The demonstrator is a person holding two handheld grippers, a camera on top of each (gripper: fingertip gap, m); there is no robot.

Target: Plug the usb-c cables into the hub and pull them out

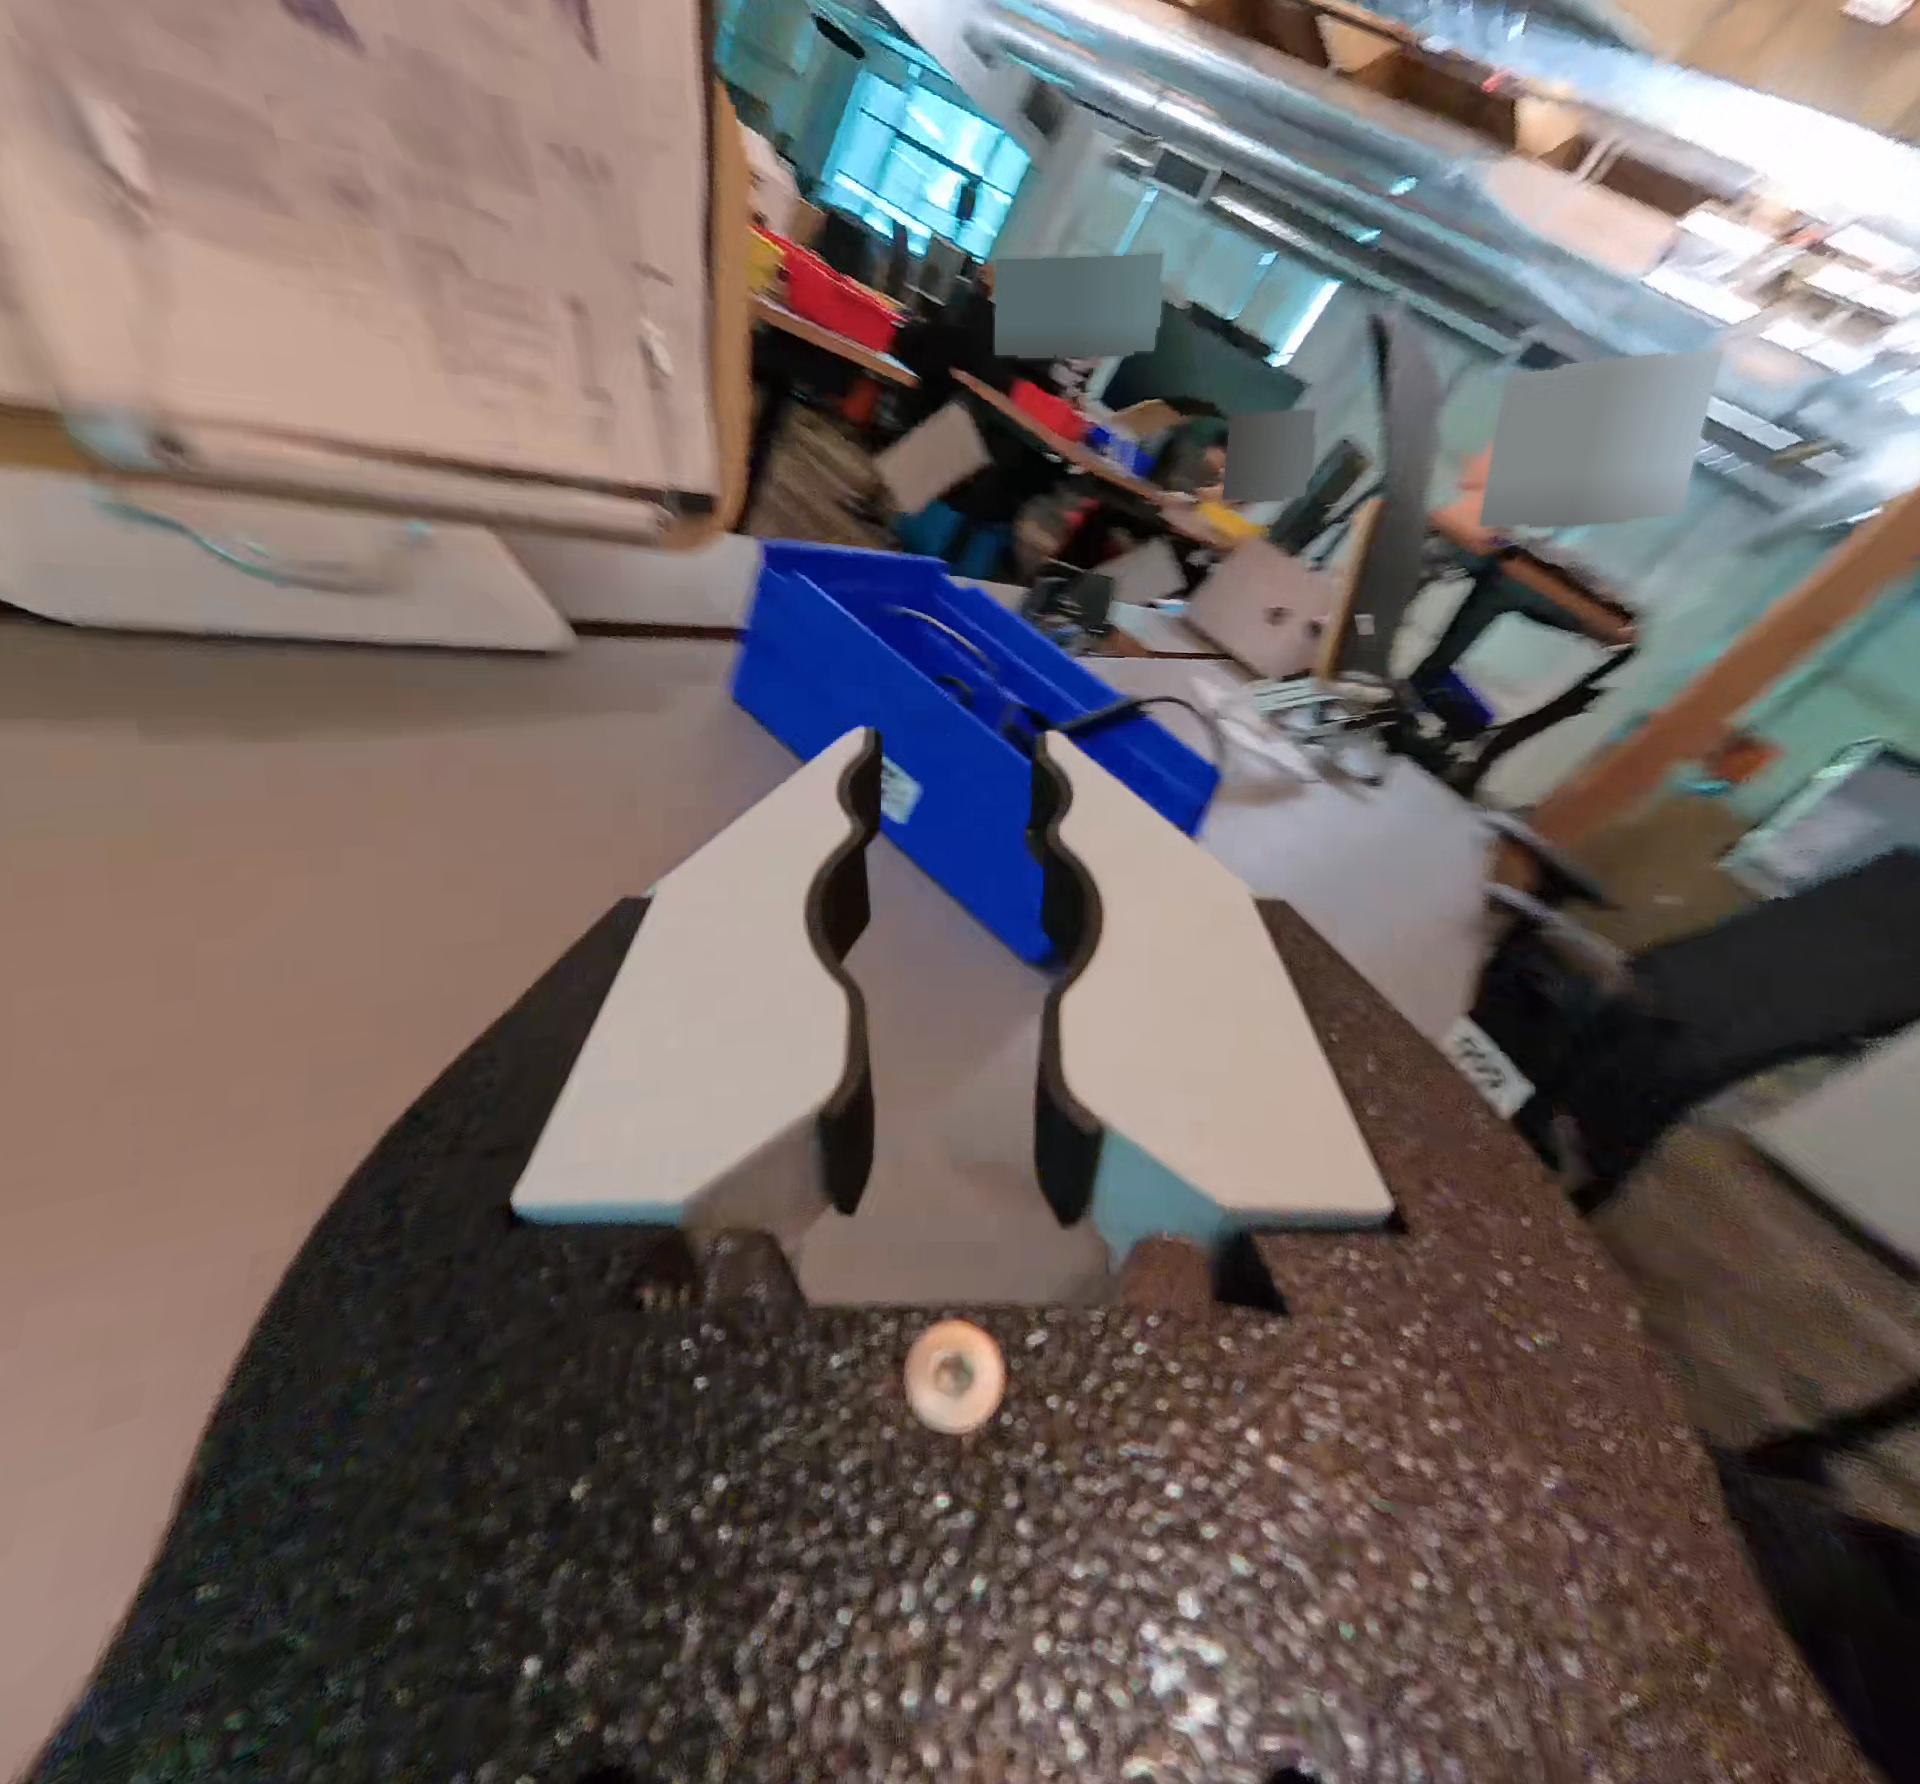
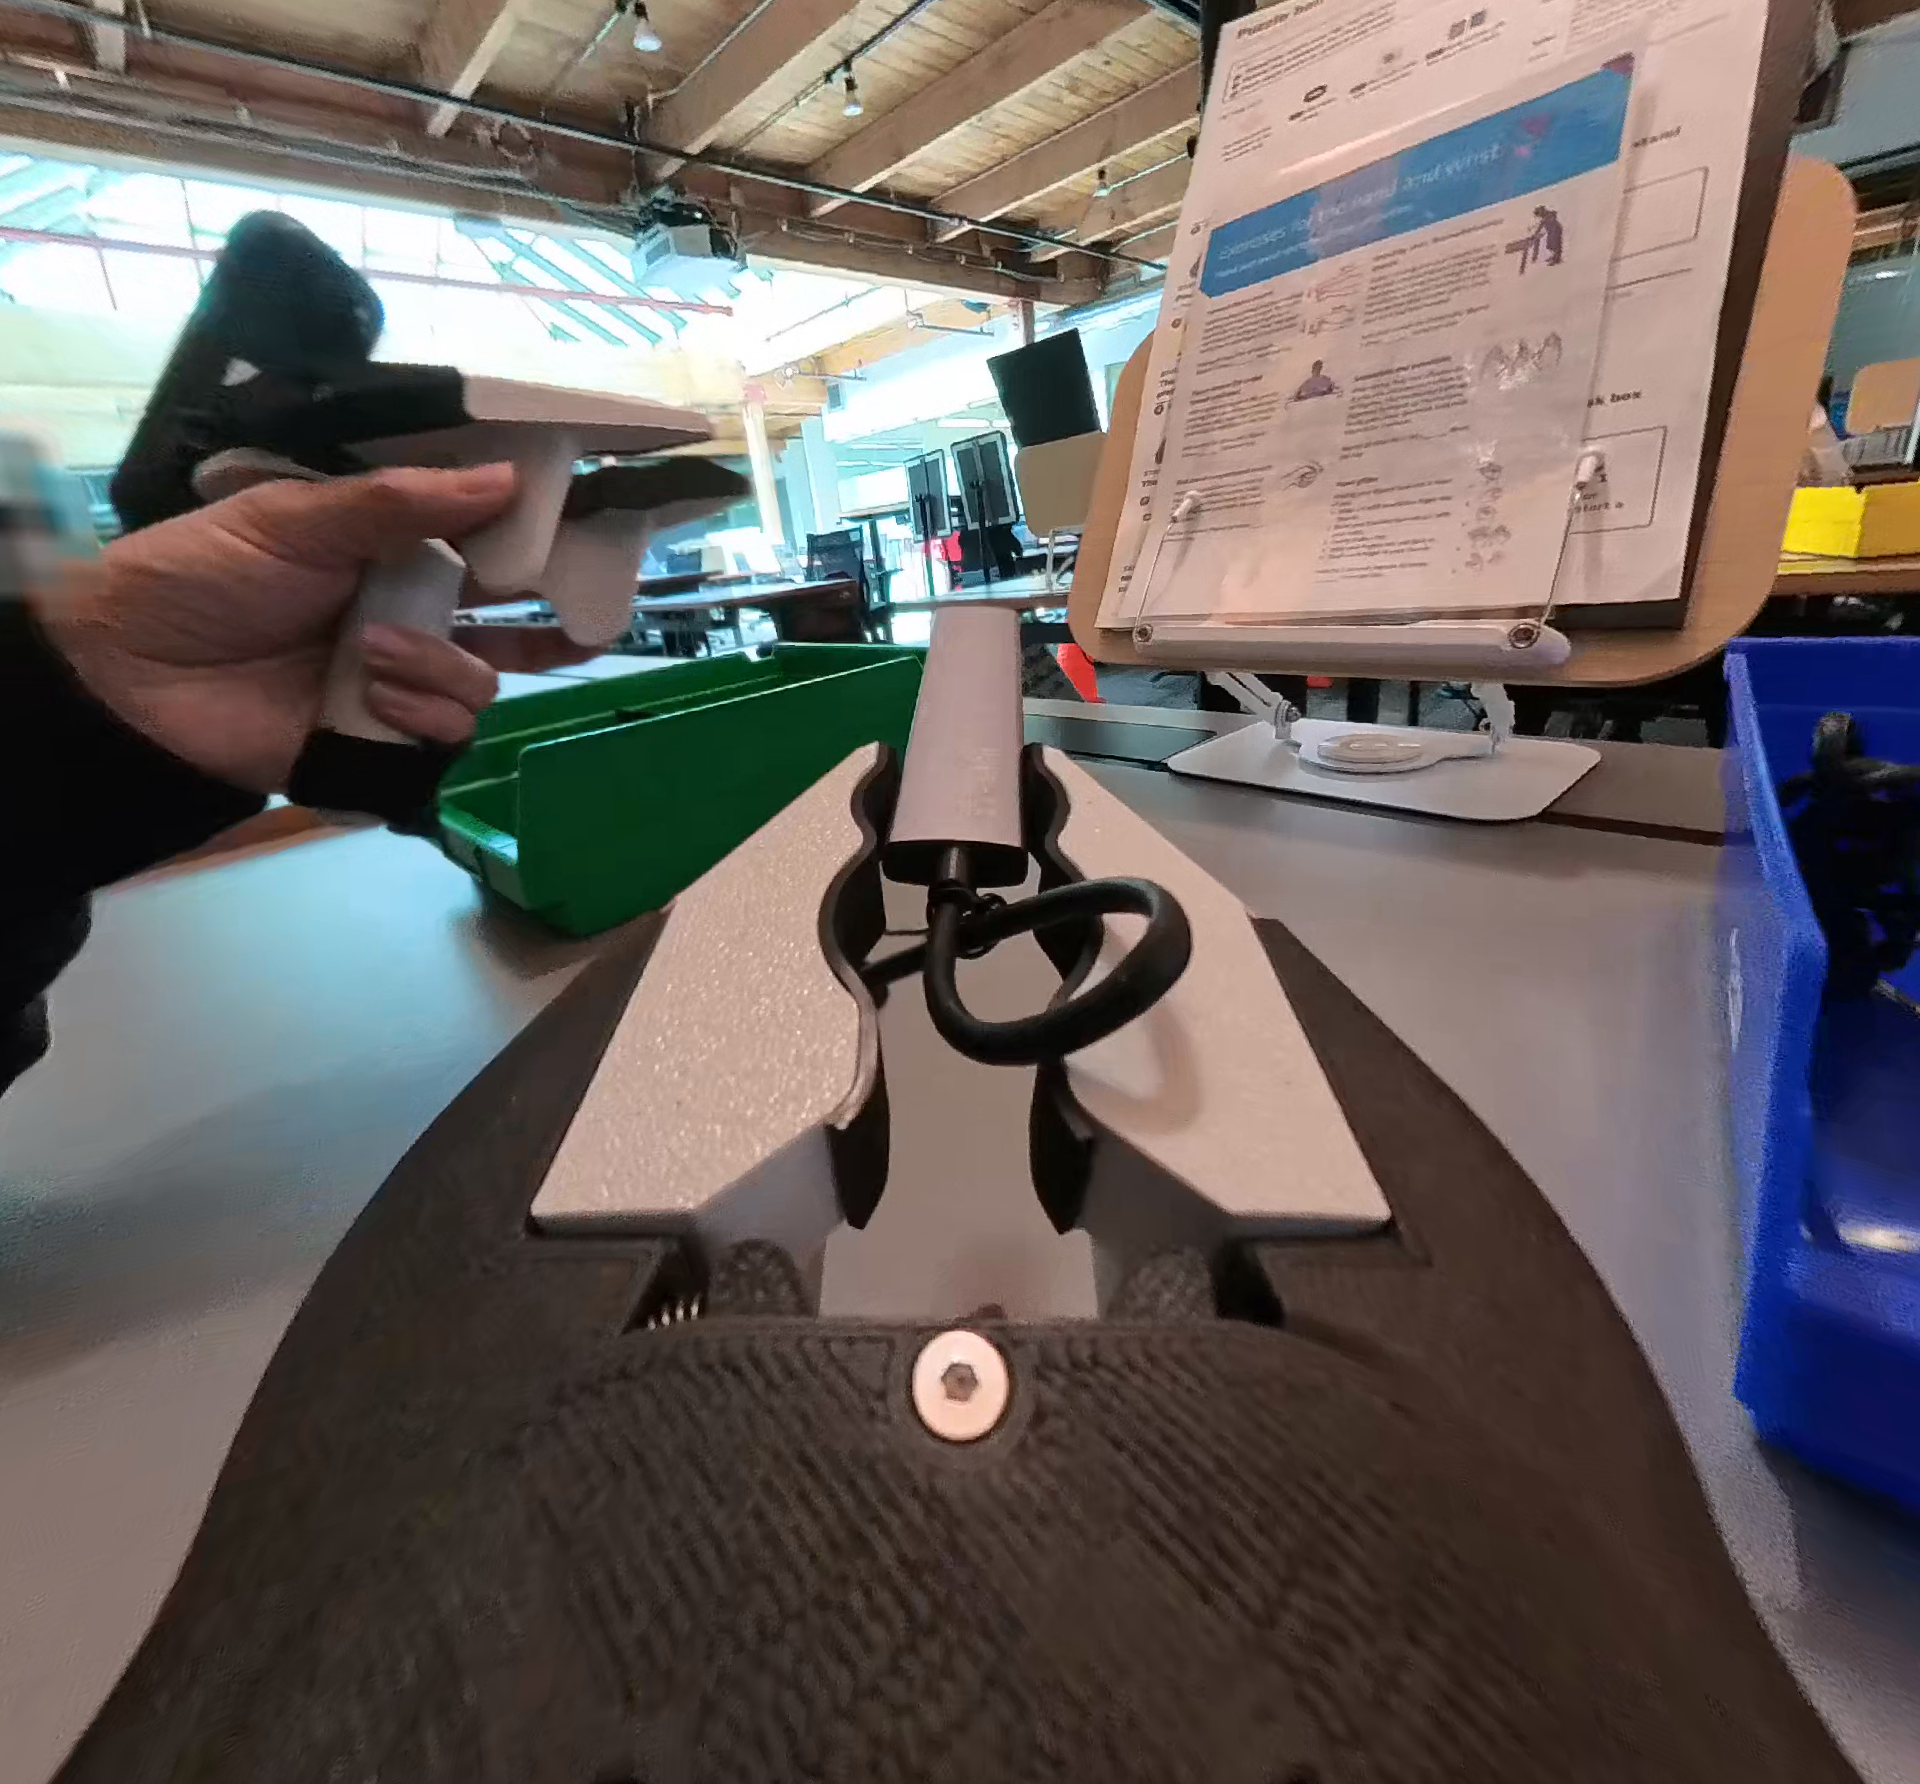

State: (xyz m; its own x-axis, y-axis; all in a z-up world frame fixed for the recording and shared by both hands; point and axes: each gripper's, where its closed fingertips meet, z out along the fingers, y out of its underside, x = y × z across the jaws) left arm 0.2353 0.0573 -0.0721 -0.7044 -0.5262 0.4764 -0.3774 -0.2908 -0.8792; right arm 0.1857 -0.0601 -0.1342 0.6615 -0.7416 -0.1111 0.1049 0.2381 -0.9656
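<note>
Gripping a slim grey USB-C hub [image 2: 958,747] by its near end, the right gripper [image 2: 956,768] holds it lifted above the grey table [image 2: 1403,986], the hub's short black cable [image 2: 1060,976] looping back between the fingers. To its left, a hand [image 2: 239,622] holds the left gripper [image 1: 956,747], its fingers parted around nothing. Beyond those fingers sits a blue bin [image 1: 935,695] containing black cables. Farther back are a green bin [image 2: 665,778] and a document stand [image 2: 1434,384].

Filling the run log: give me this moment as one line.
right gripper: shut on hub, raised over table | left gripper: open, empty, facing blue bin | cables: none plugged in
</note>
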